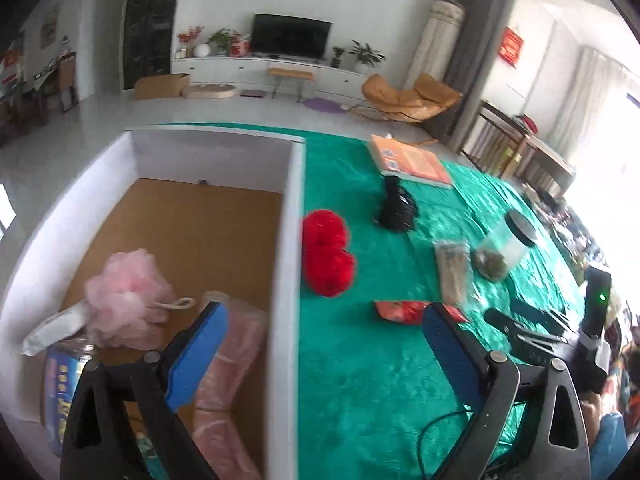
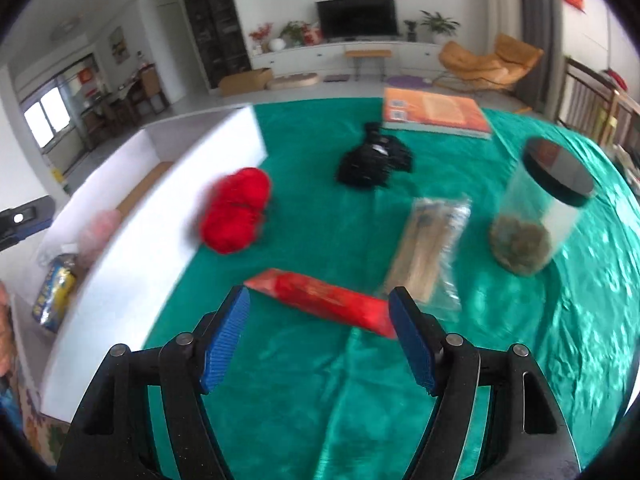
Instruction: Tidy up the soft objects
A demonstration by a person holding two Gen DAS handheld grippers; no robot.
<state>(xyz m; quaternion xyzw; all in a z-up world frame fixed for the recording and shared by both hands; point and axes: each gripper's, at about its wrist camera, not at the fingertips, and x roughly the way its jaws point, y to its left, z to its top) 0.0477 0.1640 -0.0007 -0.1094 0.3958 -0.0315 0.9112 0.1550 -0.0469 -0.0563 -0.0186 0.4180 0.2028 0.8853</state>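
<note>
1. Left gripper (image 1: 320,344) is hanging wide and empty, straddling the right wall of the box (image 1: 290,240); one pad is sitting over the box, the other over the green cloth (image 1: 360,380).
2. Already lying in the box, at 8 o'clock in the left view: pink pouf (image 1: 124,296), a pink wrapped roll (image 1: 236,360), a blue-yellow packet (image 1: 56,392).
3. Red yarn (image 1: 326,256) is sitting on the cloth just beside the box wall, at 12 o'clock from the left gripper. The black bundle (image 1: 396,208) is lying further off at 1 o'clock.
4. Right gripper (image 2: 318,336) is standing about two-thirds wide, empty, with the red packet (image 2: 320,296) lying crosswise just ahead of its tips.
5. Judgement: the right is lining up on the red packet. Its long axis is running nearly tip to tip, so rolling the wrist to close across the narrow width, at mid-length, should be steadier.
6. Keep clear of the jar (image 2: 536,216) and the clear sachet (image 2: 428,252) at 1–2 o'clock.
7. Hard to read: both views are blurring. The packets' print is illegible. The box's near corner is hidden behind the left gripper. A person's sleeve or hand is cut off at 9 o'clock in the right view.
</note>
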